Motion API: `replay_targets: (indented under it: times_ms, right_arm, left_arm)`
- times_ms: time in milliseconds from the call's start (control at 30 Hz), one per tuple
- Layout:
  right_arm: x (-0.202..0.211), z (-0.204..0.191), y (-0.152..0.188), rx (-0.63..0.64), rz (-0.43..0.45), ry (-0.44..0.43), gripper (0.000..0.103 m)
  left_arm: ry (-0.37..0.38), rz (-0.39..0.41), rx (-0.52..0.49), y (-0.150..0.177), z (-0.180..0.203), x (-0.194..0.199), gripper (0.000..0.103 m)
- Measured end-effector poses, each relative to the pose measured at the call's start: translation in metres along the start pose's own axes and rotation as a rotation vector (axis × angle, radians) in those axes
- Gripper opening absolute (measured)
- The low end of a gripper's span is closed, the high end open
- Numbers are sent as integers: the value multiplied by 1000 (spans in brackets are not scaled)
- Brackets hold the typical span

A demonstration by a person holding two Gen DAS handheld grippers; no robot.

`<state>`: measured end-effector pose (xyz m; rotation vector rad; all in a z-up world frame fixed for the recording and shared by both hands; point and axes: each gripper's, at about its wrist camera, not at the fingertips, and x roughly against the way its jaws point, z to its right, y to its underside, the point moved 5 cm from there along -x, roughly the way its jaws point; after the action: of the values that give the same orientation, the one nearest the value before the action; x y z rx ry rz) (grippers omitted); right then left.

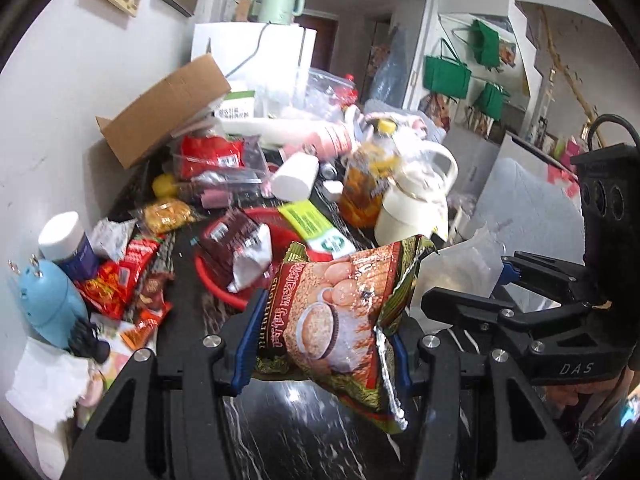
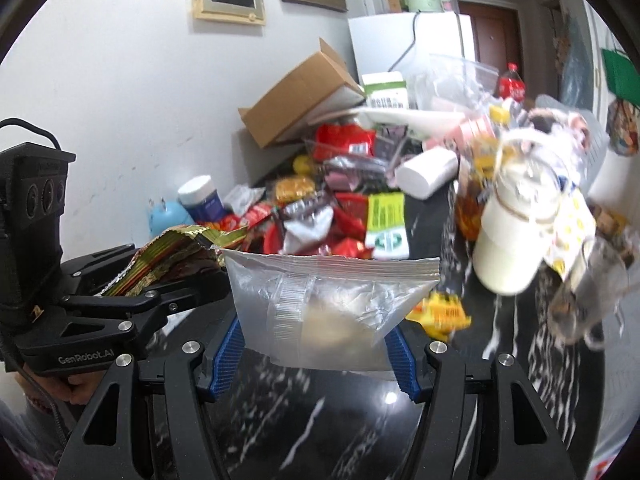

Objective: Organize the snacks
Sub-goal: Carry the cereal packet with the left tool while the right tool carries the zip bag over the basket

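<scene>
In the left wrist view my left gripper (image 1: 324, 344) is shut on a brown, red and green foil cereal packet (image 1: 336, 312), held off the black marbled table (image 1: 300, 432). To its right my right gripper (image 1: 468, 284) shows from the side, with a clear zip bag (image 1: 460, 264) in it. In the right wrist view my right gripper (image 2: 316, 344) is shut on that zip bag (image 2: 332, 304), which holds something pale. At left there, my left gripper (image 2: 180, 276) carries the foil packet (image 2: 176, 252). A red basket (image 1: 224, 284) with a few snack packets lies just beyond.
Loose snack packets (image 1: 120, 276) crowd the table's left and back. A cream jug (image 1: 412, 216), an amber bottle (image 1: 364, 188), a cardboard box (image 1: 160, 116), a white-lidded jar (image 1: 68, 244), a blue gadget (image 1: 48, 300) and white tissue (image 1: 44, 388) stand around. A wall runs along the left.
</scene>
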<state>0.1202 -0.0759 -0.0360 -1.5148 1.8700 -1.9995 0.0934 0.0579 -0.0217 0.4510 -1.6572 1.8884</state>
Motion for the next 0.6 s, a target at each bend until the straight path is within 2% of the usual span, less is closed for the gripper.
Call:
replay_targets:
  times_ms: [300,600]
  right_arm:
    - [-19,3,-49,51,36,-3,63]
    - [-54,22,-86,69,35,10,63]
  left_arm:
    - [-28,61,6,-42,-21,-10,52]
    - [-31,85,-7,-76,-32,-41,52]
